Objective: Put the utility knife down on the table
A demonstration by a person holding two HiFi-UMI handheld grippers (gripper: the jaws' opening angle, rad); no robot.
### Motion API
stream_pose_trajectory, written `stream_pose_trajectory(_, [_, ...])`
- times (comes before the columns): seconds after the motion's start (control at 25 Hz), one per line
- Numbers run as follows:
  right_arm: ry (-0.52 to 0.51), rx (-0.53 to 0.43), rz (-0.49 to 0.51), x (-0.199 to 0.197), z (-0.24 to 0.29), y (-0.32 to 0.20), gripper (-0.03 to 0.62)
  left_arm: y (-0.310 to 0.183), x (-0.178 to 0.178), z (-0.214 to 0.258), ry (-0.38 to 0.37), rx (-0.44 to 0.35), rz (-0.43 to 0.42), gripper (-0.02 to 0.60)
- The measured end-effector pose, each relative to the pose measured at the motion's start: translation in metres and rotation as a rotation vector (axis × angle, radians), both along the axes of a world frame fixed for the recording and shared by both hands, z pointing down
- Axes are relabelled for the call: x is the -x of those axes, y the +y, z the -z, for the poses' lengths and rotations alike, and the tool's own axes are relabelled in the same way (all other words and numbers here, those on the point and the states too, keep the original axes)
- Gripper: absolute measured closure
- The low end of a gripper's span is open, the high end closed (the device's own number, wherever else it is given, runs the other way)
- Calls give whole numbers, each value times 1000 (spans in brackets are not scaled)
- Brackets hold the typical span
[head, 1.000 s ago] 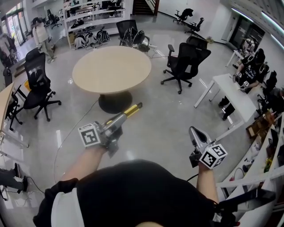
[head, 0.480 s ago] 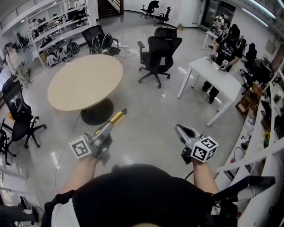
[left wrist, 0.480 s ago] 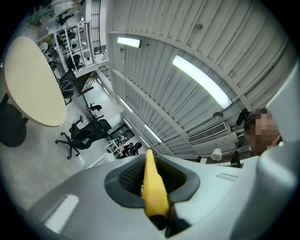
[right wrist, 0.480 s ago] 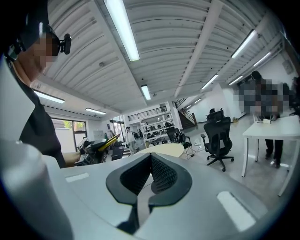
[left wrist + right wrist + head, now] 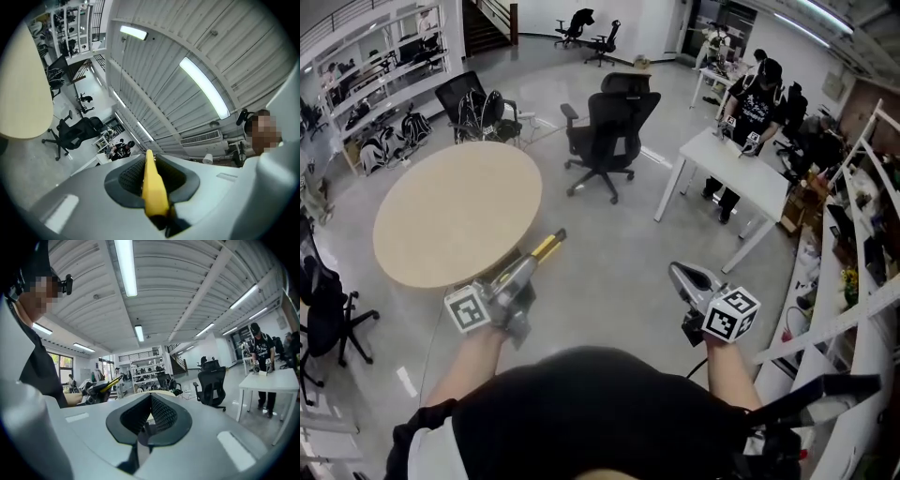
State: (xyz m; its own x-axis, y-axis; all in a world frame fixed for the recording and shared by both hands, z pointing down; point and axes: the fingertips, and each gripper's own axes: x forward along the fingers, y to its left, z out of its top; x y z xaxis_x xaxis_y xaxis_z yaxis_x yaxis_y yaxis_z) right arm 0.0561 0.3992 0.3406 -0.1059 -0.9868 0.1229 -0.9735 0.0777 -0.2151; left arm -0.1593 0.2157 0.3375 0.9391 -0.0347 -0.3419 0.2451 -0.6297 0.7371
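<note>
My left gripper (image 5: 528,263) is shut on a yellow utility knife (image 5: 547,245), whose tip sticks out past the jaws toward the round wooden table (image 5: 450,216). The knife hangs above the floor, just off the table's near edge. In the left gripper view the yellow knife (image 5: 153,190) is pinched between the dark pads and points upward. My right gripper (image 5: 679,275) is held out at the right, shut with nothing in it; its pads (image 5: 161,414) meet. The right gripper view also catches the left gripper with the knife (image 5: 110,382).
A black office chair (image 5: 609,127) stands beyond the table. A white desk (image 5: 734,169) with a person in black (image 5: 757,98) behind it is at the right. Shelving (image 5: 861,234) lines the right side. Another chair (image 5: 321,314) stands at the left edge.
The view has swung round: the round table has slid left and nearer. Both grippers travelled with the person. The knife stays gripped in the left gripper.
</note>
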Motion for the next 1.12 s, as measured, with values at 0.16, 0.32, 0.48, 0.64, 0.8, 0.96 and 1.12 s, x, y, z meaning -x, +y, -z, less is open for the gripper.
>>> stream_pose_trajectory(0.16, [-7, -7, -47, 0, 2, -49, 580, -55, -4, 2, -1, -15, -41, 512])
stream_pose_trajectory(0.32, [-12, 6, -71, -5, -3, -81, 580, -95, -8, -5, -20, -38, -43, 512])
stream_pose_trajectory(0.48, [-12, 36, -76, -12, -10, -106, 580, -122, -11, -20, -21, 6, -46, 512])
stream_pose_trajectory(0.64, [-20, 39, -60, -27, -14, -132, 580, -144, -19, -30, -51, 10, -22, 512])
stream_pose_trajectory(0.8, [-40, 26, -22, -65, -28, -152, 580, -154, -52, -35, -58, 10, 1, 512])
stream_pose_trajectory(0.96, [-53, 23, 17, -127, -32, -164, 580, -156, -108, -28, -49, 15, 37, 512])
stream_pose_trajectory(1.12, [-43, 14, 70, -193, -22, -169, 580, -148, -170, -17, -47, 2, 70, 512])
